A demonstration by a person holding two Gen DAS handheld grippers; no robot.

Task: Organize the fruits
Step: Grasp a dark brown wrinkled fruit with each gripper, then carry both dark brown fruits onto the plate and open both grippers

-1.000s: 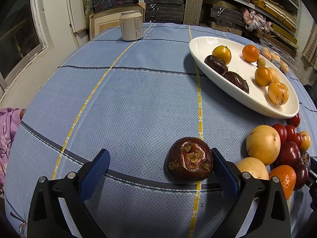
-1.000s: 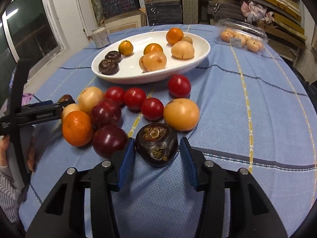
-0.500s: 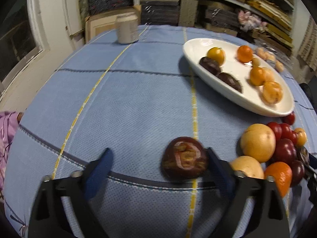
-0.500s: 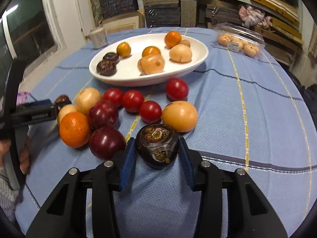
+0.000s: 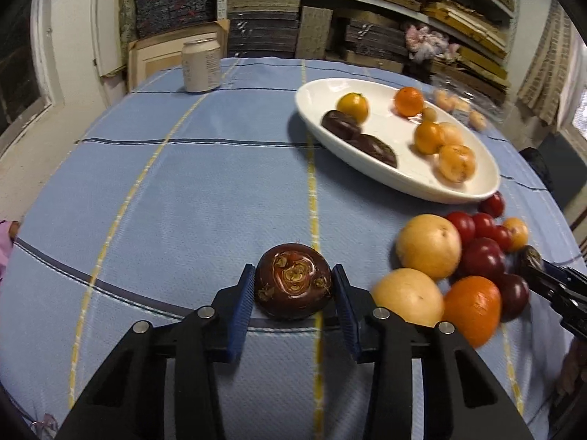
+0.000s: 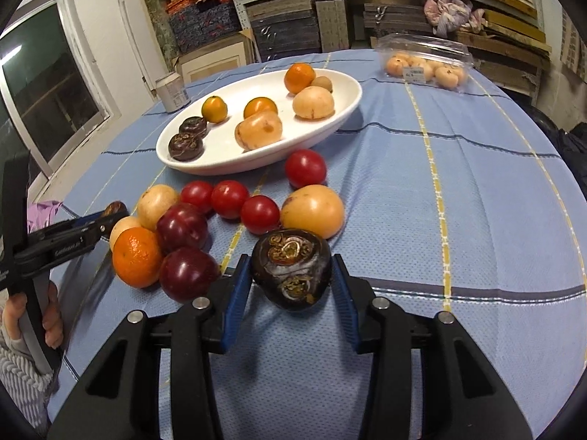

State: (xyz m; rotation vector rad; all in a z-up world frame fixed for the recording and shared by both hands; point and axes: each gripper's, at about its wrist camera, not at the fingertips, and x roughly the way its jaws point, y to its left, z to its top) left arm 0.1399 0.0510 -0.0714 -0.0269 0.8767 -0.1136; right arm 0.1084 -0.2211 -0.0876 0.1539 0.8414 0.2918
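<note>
My left gripper [image 5: 293,289] is shut on a dark brown round fruit [image 5: 293,286] just above the blue cloth. My right gripper [image 6: 291,275] is shut on another dark brown fruit [image 6: 291,269], which is raised and tilted. A white oval plate [image 5: 385,179] [image 6: 330,124] holds two dark fruits, oranges and pale yellow fruits. A loose pile lies between the grippers and the plate: red tomatoes [image 6: 229,198], dark red plums [image 6: 187,273], an orange [image 6: 135,256] and yellow fruits [image 6: 313,211]. The left gripper also shows at the left of the right wrist view [image 6: 110,214].
A white can [image 5: 201,64] stands at the table's far edge. A clear plastic box of pale fruits [image 6: 427,62] sits at the far right. Shelves with stacked boards stand behind the table. The table's front edge is just below both grippers.
My left gripper has closed from wide open onto the dark fruit. My right gripper has closed tight on its fruit and lifted it slightly.
</note>
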